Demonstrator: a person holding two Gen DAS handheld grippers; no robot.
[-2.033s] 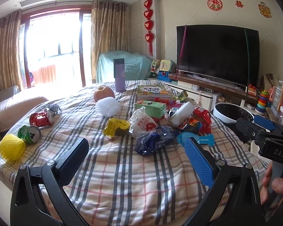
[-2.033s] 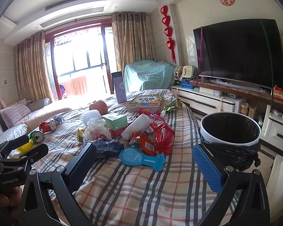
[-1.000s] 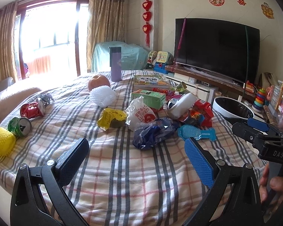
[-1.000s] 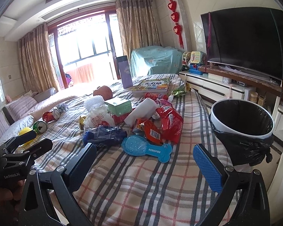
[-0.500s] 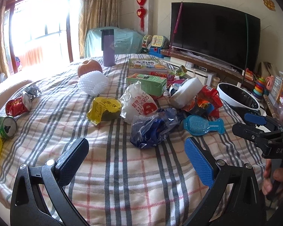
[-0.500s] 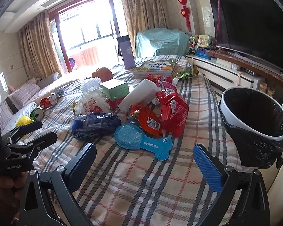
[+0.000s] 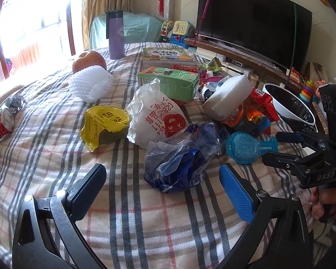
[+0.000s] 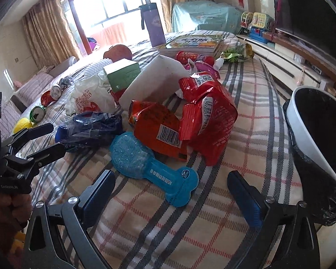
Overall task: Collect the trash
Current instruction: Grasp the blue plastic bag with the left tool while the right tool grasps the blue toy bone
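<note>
Crinkled blue plastic bag (image 7: 179, 157) and glossy red wrappers (image 8: 208, 121) litter the plaid blanket (image 7: 123, 213), centre frame; the left gripper (image 7: 163, 179) gapes empty, while the right gripper (image 8: 171, 187), jaws just narrowing, stands spread and empty.

red wrappers (image 8: 208, 121): 2 | cans (image 8: 37, 113): 2 | apple (image 7: 89, 61): 1 | bin (image 8: 311, 121): 1 | book (image 7: 165, 55): 1

Two hand-held grippers of black metal. The left gripper (image 7: 162, 179) has curved, ribbed arms with cut-out slots, silver screws at the pivots and one finger faced with a bright blue textured pad (image 7: 236, 194); the other finger's face is turned away and looks dark. The right gripper (image 8: 171, 187) is built alike, with silver screws and blue pads on both fingers. Seen from the left camera, its frame carries white lettering reading "DAS" and a small green light on the black housing above it.
</note>
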